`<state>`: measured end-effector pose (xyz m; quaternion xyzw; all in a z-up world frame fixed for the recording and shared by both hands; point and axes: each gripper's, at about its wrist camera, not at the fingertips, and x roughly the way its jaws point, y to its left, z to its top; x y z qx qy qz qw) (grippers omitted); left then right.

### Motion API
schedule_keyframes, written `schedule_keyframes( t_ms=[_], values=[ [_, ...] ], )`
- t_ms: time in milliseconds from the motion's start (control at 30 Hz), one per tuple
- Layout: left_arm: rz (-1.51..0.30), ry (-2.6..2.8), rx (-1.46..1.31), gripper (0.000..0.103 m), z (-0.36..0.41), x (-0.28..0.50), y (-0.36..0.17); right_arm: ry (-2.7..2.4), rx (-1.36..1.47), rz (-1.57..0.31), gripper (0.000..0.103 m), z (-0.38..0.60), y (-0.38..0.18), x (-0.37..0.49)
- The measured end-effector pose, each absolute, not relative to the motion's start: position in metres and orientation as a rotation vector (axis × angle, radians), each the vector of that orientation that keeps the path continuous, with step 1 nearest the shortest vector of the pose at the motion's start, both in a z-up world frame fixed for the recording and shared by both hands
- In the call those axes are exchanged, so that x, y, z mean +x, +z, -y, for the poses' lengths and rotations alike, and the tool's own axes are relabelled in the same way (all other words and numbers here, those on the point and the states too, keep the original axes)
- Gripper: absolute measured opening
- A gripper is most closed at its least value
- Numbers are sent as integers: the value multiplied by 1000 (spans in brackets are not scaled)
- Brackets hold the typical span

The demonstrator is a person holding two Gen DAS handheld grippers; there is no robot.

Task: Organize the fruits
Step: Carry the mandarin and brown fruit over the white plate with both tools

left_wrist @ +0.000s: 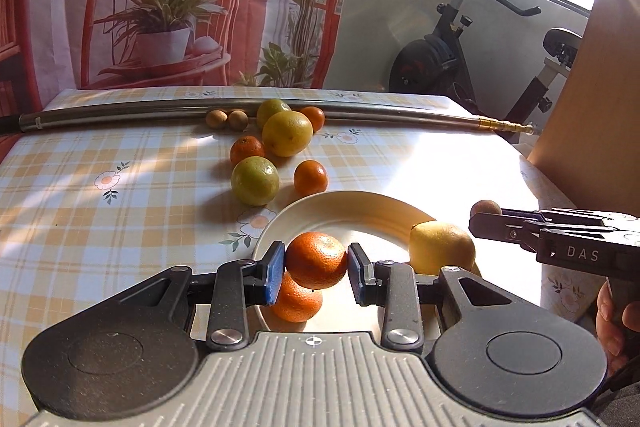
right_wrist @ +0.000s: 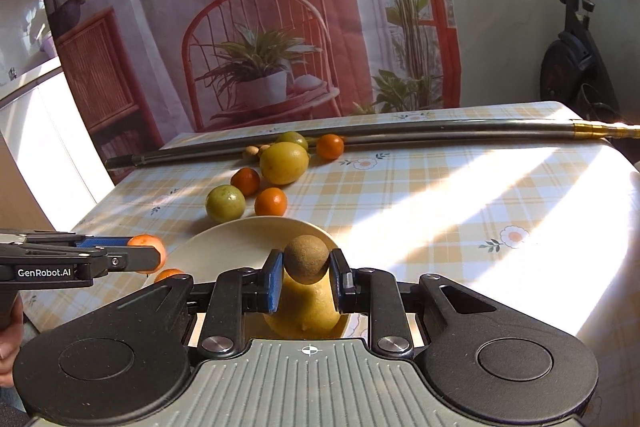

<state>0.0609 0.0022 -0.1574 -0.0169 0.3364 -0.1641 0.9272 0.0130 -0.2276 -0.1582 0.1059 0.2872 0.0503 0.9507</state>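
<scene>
The left gripper (left_wrist: 316, 261) is clamped on a tangerine (left_wrist: 316, 259), held above the plate (left_wrist: 360, 211), and the right gripper (right_wrist: 306, 267) pinches a small brown fruit (right_wrist: 306, 264) over the same plate.

On the plate, a yellow citrus (left_wrist: 442, 247) sits at the right side and a second tangerine (left_wrist: 298, 301) lies directly under the held one. If the left gripper lets go from here, the tangerine likely lands on its twin and rolls, possibly over the shallow rim. The brown fruit hangs right above the yellow citrus (right_wrist: 304, 311); dropped there, it would probably glance off the curved skin and skitter away.

The loose fruit (left_wrist: 280, 147) waits near the metal pole (left_wrist: 160, 111) on the checked tablecloth (left_wrist: 120, 219), well apart from the plate.

Both grippers hover close together, so a sideways correction by either risks a bump.
</scene>
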Motion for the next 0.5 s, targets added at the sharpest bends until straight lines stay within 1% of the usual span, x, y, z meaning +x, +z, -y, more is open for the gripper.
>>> schedule_keyframes(
  t_ms=[300, 500],
  values=[
    [-753, -374, -10, 35, -3, 49, -169, 133, 238, -669, 22, 221, -163, -6],
    [-797, -378, 0, 35, -2, 51, -180, 180, 194, -725, 22, 209, -168, -6]
  ],
)
